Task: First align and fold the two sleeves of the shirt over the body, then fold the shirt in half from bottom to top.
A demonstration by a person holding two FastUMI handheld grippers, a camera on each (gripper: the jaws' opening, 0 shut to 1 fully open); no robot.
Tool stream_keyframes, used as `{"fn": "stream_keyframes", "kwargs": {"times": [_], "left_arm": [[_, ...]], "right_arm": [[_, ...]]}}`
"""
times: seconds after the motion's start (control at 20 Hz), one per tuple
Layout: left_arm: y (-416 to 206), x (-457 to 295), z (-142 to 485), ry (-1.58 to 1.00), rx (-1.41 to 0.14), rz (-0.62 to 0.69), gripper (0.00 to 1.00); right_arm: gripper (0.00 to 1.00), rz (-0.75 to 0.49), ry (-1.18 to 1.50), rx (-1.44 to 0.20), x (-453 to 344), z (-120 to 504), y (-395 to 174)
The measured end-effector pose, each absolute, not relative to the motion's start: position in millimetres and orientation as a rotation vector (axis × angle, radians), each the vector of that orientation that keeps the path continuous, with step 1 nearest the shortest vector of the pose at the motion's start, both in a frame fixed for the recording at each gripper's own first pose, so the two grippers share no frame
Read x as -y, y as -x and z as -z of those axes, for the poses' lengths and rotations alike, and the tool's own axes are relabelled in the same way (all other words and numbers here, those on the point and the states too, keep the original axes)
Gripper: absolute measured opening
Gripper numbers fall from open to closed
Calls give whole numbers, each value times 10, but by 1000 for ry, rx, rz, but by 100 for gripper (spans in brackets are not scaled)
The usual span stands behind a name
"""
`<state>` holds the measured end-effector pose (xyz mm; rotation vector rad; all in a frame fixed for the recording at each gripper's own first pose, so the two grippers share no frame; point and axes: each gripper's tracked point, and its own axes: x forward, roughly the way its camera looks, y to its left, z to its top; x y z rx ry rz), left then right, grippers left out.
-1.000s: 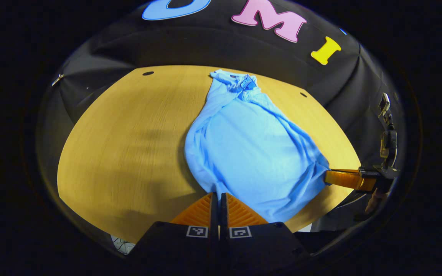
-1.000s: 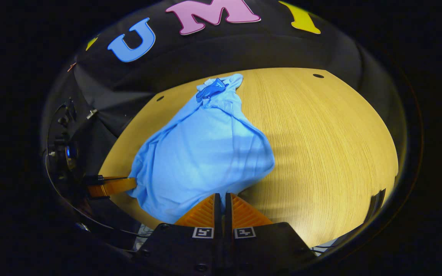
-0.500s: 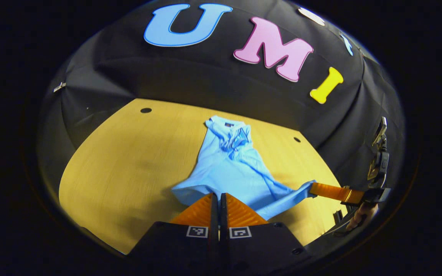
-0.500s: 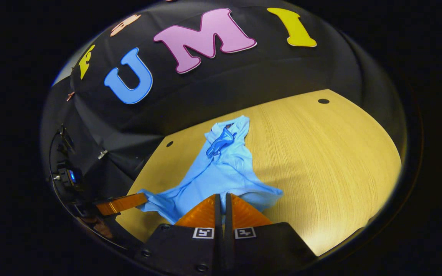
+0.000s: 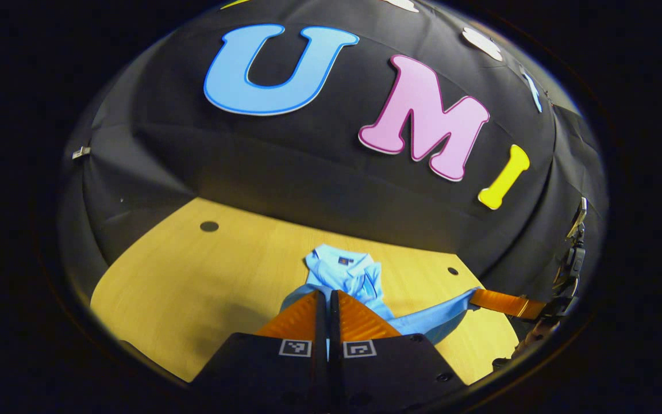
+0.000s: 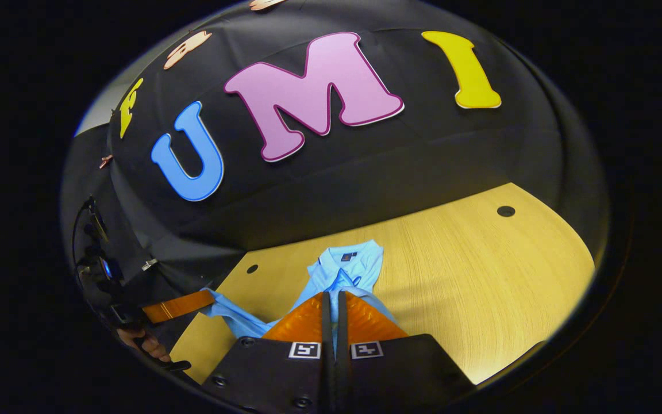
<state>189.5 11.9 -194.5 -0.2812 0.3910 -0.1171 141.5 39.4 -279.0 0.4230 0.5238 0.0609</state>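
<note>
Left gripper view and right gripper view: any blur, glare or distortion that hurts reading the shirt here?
Left gripper view: sharp, no glare; fisheye bows the table; the left gripper hides the shirt hem. Right gripper view: sharp, evenly lit; the right gripper covers the lower shirt, collar clear.

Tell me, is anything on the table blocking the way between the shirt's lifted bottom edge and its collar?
Nothing visible does. Both grippers, left and right, pinch the shirt hem, and only bare table and the shirt's own cloth lie before the collar.
</note>
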Motion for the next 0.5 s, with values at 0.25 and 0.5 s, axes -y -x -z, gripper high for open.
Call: {"fn": "stream_keyframes", "kwargs": {"times": [0.25,0.5], "left_arm": [[-2683,-170,1869,272,-330,90,6],[-3377,-195,2061,237,-336,70,6]], "right_arm": [[5,-47,-401,-504,-196,2899,-2088],[5,-27,-382,-514,-67,3145,-2646]]}}
